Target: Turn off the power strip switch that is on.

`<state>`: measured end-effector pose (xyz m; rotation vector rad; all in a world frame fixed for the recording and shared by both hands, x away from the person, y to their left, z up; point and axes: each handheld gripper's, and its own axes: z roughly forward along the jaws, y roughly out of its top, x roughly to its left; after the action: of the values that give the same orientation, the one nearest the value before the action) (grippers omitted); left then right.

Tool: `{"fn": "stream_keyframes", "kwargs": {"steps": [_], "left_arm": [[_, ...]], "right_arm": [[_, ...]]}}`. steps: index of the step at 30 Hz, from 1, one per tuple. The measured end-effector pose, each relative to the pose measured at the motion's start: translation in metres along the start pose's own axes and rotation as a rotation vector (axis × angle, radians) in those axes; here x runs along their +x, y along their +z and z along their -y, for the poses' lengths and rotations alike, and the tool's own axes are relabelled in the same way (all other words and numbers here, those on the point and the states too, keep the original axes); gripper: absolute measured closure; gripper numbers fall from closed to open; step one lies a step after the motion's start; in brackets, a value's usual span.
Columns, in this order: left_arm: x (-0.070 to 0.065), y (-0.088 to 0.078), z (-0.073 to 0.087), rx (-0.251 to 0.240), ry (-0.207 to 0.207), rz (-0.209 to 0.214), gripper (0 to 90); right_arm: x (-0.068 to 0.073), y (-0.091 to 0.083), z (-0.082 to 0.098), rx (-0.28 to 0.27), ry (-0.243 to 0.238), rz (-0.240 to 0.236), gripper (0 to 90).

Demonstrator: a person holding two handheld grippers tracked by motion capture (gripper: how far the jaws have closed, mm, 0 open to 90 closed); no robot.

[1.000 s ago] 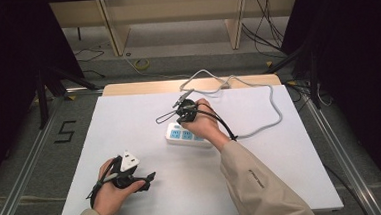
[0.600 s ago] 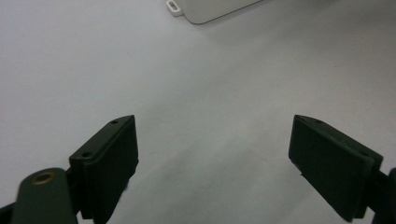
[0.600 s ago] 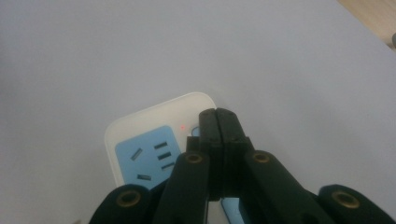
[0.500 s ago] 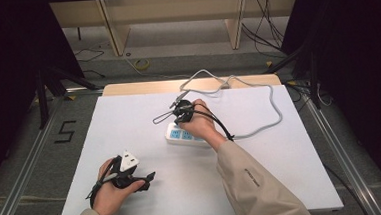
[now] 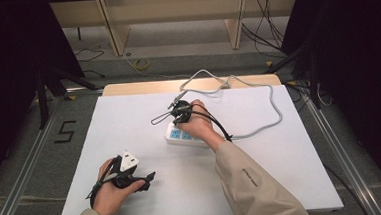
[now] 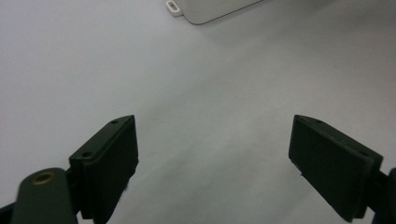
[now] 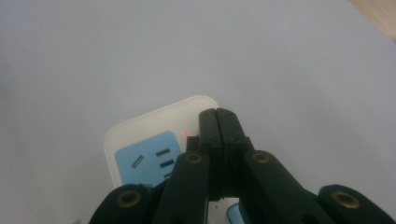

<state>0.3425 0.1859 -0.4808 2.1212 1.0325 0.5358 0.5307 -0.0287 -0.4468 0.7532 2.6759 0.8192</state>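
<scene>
**Closed jaws on the end of the power strip**

The right gripper (image 5: 181,109) sits over the far end of a white power strip (image 5: 179,136) near the middle of the white table (image 5: 129,121). In the right gripper view its two black jaws are pressed flat together with nothing between them, and their tips (image 7: 217,122) rest on or just above the strip's white end – whether they actually touch cannot be told. A small red light (image 7: 187,133) glows just beside the tips. Next to it lies a blue socket panel (image 7: 147,161) with three slots, to the left of the jaws in that view.

The strip's grey cord (image 5: 273,107) runs off to the right, loops toward the far edge of the table and curls back near the wooden board (image 5: 127,88) there.

The left gripper (image 5: 150,177) rests low on the near left part of the table, well apart from the strip – its jaws stand wide apart and hold nothing. In the left gripper view bare table lies between them, and a corner of the power strip (image 6: 210,10) shows at the top edge
</scene>
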Motion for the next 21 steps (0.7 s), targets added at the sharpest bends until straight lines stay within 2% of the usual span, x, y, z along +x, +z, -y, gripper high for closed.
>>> {"fn": "stream_keyframes", "kwargs": {"steps": [15, 21], "left_arm": [[-0.0001, 0.0003, 0.0000, -0.001, -0.004, 0.001, 15.3], [-0.0007, 0.0004, -0.0001, -0.002, -0.002, 0.001, 15.3]], "right_arm": [[0.0026, 0.0027, -0.0029, 0.027, -0.016, 0.007, 90.0], [0.0022, 0.0030, -0.0036, 0.034, -0.007, 0.001, 90.0]]}}
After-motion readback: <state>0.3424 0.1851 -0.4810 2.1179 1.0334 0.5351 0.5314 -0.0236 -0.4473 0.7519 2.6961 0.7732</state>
